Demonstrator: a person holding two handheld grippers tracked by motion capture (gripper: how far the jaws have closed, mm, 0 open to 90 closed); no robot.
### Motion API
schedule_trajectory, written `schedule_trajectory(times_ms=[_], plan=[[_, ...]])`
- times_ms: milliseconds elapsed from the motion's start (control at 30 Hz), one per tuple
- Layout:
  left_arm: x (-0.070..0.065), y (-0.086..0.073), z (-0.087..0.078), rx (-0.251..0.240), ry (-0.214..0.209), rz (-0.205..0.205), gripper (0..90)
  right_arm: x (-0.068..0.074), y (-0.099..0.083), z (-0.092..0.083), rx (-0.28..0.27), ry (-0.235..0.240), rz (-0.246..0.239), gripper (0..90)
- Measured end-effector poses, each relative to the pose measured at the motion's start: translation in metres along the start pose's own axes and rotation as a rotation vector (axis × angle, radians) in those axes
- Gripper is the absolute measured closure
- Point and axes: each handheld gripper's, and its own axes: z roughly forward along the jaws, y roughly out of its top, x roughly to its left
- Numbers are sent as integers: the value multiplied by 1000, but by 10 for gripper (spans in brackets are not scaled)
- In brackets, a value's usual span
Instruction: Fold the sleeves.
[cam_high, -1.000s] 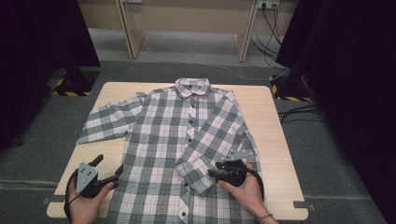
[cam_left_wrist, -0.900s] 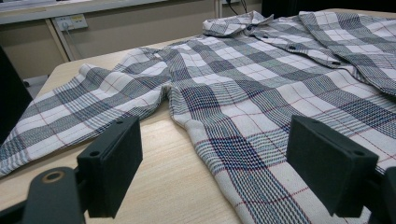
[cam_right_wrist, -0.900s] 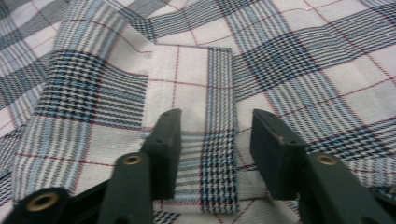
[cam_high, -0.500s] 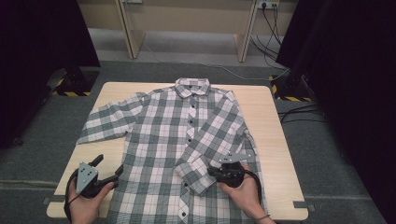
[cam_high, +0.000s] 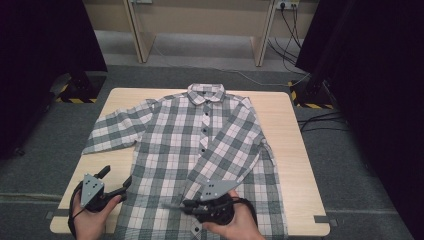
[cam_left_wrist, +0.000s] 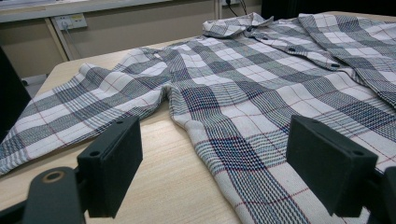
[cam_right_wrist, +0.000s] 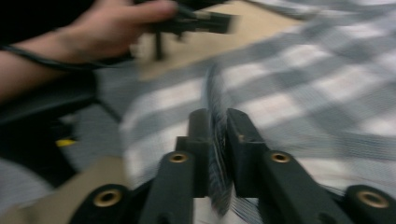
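Right tongs (cam_right_wrist: 217, 135) pinched on a fold of plaid shirt (cam_high: 190, 145); left tongs (cam_left_wrist: 224, 158) wide, empty.

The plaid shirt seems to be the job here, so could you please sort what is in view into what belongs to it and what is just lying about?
In the job:
- plaid shirt, spread on the table
- right claw, shut on a fold of the shirt
- left claw, open at the shirt's edge

Just about:
- cables on the floor
- wall socket
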Motion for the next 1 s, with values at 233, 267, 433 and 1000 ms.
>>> schedule_trajectory(times_ms=[233,267,433,1000], plan=[[1,0,1,3,-2,-7,181,0,8,-6,-68,31,-17,560],[1,0,1,5,-2,-12,181,-7,7,-10,-76,-5,-5,539],[5,0,2,11,-4,-43,179,-41,-4,-35,-117,-187,46,473],[10,3,13,26,-1,-53,172,-101,-48,-102,-190,-522,148,348]])
